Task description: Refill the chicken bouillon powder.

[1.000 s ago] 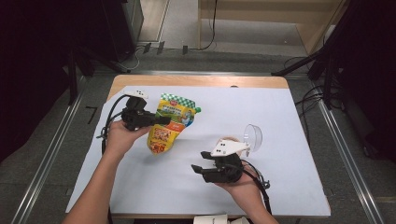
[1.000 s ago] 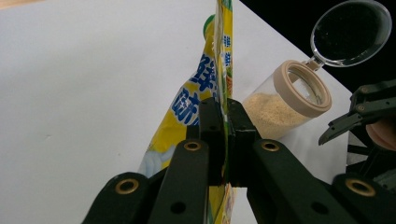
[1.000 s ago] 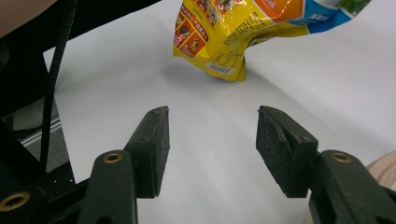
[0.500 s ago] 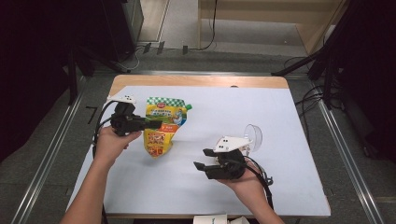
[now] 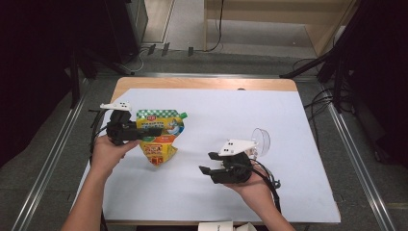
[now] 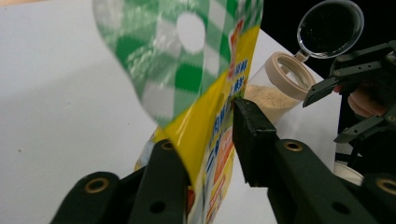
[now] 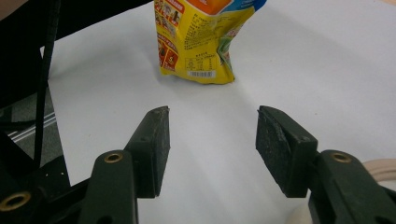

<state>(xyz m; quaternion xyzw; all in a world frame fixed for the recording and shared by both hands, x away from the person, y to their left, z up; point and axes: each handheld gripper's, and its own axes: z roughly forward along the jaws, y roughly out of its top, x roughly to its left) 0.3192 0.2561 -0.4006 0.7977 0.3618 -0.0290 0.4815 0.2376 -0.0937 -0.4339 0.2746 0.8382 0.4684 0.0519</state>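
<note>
A yellow pouch (image 5: 163,147) with a green-checked top stands on its lower end at the left of the white table (image 5: 288,120). My left gripper (image 5: 153,131) is shut on its upper part. In the left gripper view the pouch (image 6: 187,70) runs between the two black jaws of that gripper (image 6: 205,140). My right gripper (image 5: 206,163) is held open low at the table's middle front, pointing left at the pouch (image 7: 196,37), with only bare table between the jaws of the right gripper (image 7: 212,126).
A clear jar (image 5: 250,149) of beige powder stands just behind the right hand, its clear flip lid (image 5: 262,139) open. The left gripper view shows the jar (image 6: 275,93) and the right gripper (image 6: 336,112) beyond the pouch. Cables trail from both grippers.
My left gripper has carried the pouch leftward and a little nearer the person. The right gripper has stayed open, almost in place.
</note>
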